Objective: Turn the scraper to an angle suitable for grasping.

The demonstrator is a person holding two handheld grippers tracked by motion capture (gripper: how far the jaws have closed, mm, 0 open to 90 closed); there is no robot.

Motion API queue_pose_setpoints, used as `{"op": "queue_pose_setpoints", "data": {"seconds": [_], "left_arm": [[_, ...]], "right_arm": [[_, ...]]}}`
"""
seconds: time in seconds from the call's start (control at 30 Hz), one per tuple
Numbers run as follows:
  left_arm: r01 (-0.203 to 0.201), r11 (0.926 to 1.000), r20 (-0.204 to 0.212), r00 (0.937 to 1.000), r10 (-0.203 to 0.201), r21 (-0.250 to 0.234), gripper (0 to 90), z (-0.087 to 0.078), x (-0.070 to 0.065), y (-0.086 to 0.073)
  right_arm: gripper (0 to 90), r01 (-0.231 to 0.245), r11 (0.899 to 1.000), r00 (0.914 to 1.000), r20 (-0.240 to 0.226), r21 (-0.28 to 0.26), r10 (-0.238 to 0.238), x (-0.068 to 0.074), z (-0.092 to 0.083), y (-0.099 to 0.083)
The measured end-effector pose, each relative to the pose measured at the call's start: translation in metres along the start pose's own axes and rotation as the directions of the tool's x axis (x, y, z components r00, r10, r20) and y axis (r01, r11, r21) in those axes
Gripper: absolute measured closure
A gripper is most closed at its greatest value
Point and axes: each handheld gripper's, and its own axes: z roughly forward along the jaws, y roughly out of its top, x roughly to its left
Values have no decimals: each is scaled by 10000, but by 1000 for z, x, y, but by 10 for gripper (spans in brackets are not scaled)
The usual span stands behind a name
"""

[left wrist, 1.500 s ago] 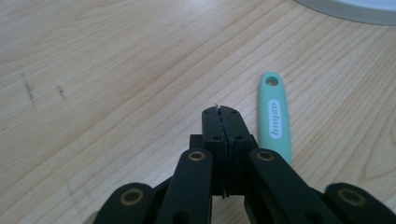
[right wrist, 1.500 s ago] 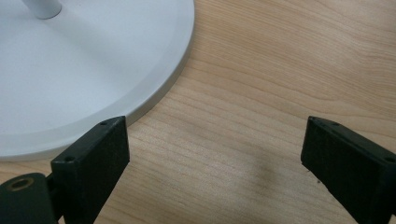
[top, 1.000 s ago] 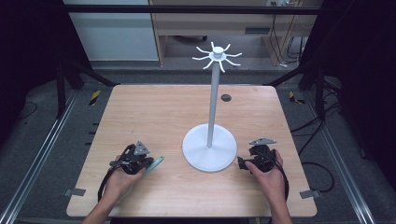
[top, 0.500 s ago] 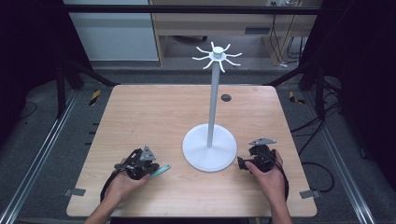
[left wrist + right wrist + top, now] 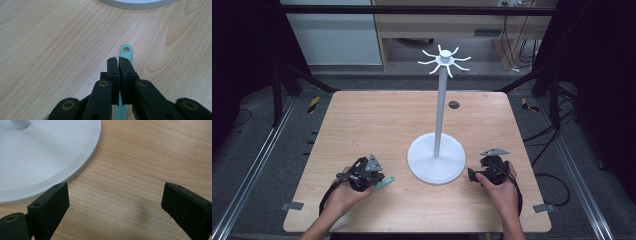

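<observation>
Here the left claw [image 5: 118, 60] is clamped on a teal handle [image 5: 125, 53] low above the desk [image 5: 362, 125], hanging hole forward for the hook stand [image 5: 438, 155]; the right claw [image 5: 113, 202] gapes empty beside its base.

Your left hand-held gripper [image 5: 374, 181] sits left of the stand [image 5: 436, 162] on the tabletop [image 5: 377, 120], your right hand-held gripper [image 5: 473, 175] right; the handle [image 5: 125, 53] lies beneath the left.

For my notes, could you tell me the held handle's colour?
Teal handle, clearest in the left gripper view.
</observation>
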Motion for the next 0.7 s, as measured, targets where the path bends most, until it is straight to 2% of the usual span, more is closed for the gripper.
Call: {"op": "queue_pose_setpoints", "data": {"seconds": [0.17, 0.23, 0.33, 0.43, 0.53, 0.7], "left_arm": [[-345, 9984, 21, 9994, 344, 438, 833, -5, -5, 12], [-300, 9986, 5, 9995, 300, 442, 823, -5, -6, 13], [-317, 9974, 56, 9995, 315, 646, 805, -6, -5, 16], [-351, 9939, 52, 9994, 347, 1048, 773, -8, -5, 21], [-359, 9927, 45, 9994, 356, 1147, 756, -9, -5, 23], [-360, 9883, 285, 9991, 321, 1482, 702, -7, -4, 28]], "right_arm": [[80, -105, 9999, 9999, -51, -122, 104, -2, -2, 0], [80, -104, 9999, 9999, -73, -132, 103, -2, -1, 0], [80, -90, 9999, 9999, -106, -143, 89, -1, -1, 1], [80, -118, 9998, 9999, -108, -139, 116, -1, -1, 0], [80, -152, 9998, 9999, -79, -153, 151, -1, -2, 0], [80, -202, 9996, 9997, -115, -197, 200, -2, -3, -1]]}}
